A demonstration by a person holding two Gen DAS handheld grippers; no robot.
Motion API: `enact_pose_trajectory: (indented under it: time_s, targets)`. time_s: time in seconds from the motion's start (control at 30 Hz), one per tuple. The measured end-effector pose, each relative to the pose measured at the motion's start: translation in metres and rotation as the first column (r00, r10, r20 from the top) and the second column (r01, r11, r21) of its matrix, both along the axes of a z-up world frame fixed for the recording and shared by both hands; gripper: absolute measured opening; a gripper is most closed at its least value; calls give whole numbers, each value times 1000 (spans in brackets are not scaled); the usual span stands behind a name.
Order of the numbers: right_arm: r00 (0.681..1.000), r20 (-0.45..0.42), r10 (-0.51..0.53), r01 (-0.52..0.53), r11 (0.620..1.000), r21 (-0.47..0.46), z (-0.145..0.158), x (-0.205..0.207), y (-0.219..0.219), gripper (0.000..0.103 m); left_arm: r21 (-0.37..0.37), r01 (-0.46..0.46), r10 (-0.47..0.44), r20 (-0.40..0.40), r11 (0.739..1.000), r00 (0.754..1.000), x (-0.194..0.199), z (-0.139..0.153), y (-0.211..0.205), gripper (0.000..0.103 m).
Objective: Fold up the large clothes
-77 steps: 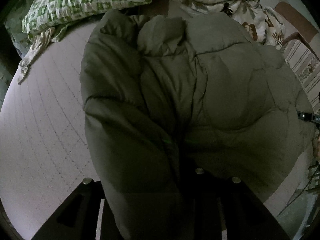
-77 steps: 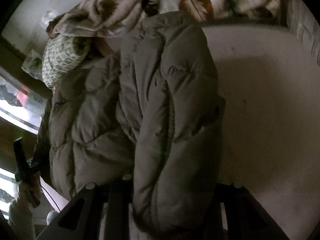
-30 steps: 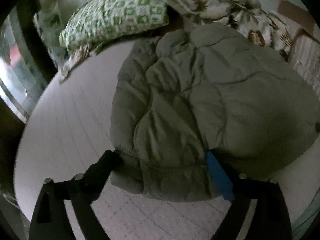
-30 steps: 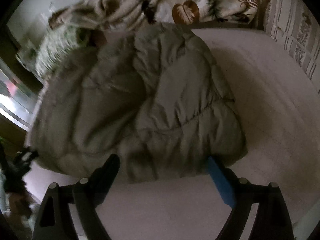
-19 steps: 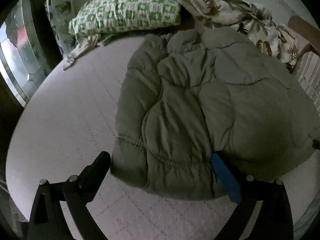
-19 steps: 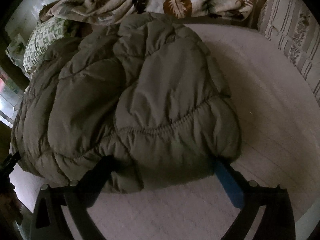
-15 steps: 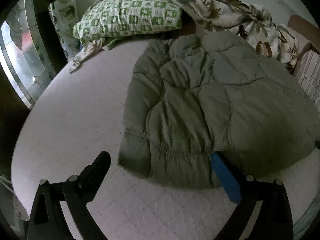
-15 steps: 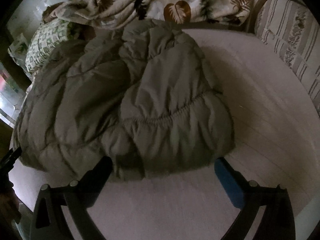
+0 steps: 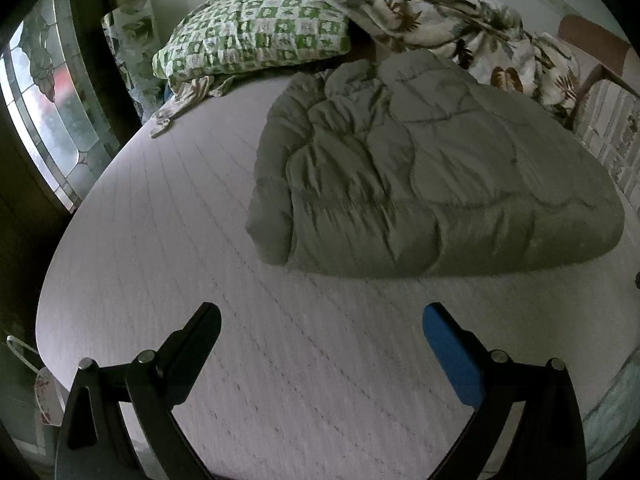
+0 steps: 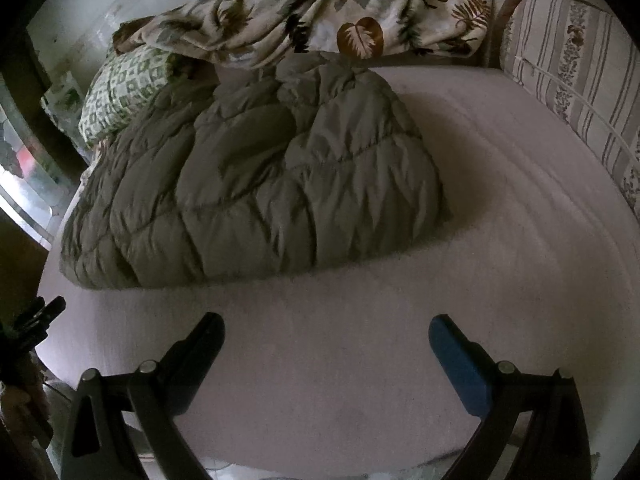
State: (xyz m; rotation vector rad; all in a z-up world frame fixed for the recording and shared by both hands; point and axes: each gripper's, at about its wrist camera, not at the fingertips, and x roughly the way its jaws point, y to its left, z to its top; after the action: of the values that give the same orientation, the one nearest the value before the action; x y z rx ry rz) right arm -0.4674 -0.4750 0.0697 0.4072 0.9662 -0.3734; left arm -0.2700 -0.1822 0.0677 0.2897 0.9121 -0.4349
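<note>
1. Left wrist view shows my left gripper (image 9: 320,320) spread wide with nothing between its fingers, hovering over bare mattress (image 9: 168,240). The olive puffer jacket (image 9: 432,184) lies ahead and slightly right of it, apart from both fingertips.
2. My right gripper (image 10: 326,330) is likewise fully spread and empty; its jaws have just been opening. The jacket sits ahead and a little left of it.
3. The jacket looks folded into a bulky bundle. I judge the step in hand to be letting go and backing off, so I keep both grippers clear of the near edge to avoid dragging the fold open.
4. If another fold is needed, I'd take the two near corners together and lift evenly, since the padding will spring back.
5. Its long axis runs away from the grippers toward the green checked pillow (image 9: 256,36) and leaf-print blanket (image 10: 340,12); a gathered elastic edge faces me.
</note>
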Motion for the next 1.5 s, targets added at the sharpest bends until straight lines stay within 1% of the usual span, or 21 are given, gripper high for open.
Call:
enact_pose_trajectory:
  time_s: [0.33,0.5,0.7,0.87,1.1,1.23,1.3,1.4,1.5]
  targets:
    - [1000,-7,13,-14,999,-46,-6,-21,26,103,-24,17,-18,-49,1000,999,-28,-4,7,101]
    - [999,10,37,-36,995,-94,-6,-29,41,103,-26,20,-21,-60,999,998,-38,-8,9,101]
    - [998,43,53,-50,995,-83,-1,-31,50,103,-27,29,-31,-62,999,998,-53,-7,9,101]
    - [995,79,65,-59,996,-72,14,-37,63,103,-36,36,-37,-36,999,999,-69,5,8,101]
    - [990,122,69,-54,992,-115,39,-51,81,103,-71,75,-75,-7,995,997,-94,27,10,101]
    - [987,151,56,-37,991,-128,48,-63,87,103,-55,88,-85,59,995,995,-112,41,11,101]
    - [984,172,52,-33,993,-110,52,-70,89,103,-48,96,-91,92,994,992,-120,48,10,101]
    - [983,179,48,-30,994,-102,57,-77,90,103,-46,113,-106,134,992,985,-133,59,9,101]
    - [981,187,52,-30,992,-119,65,-86,96,103,-45,124,-116,149,991,982,-141,66,7,101]
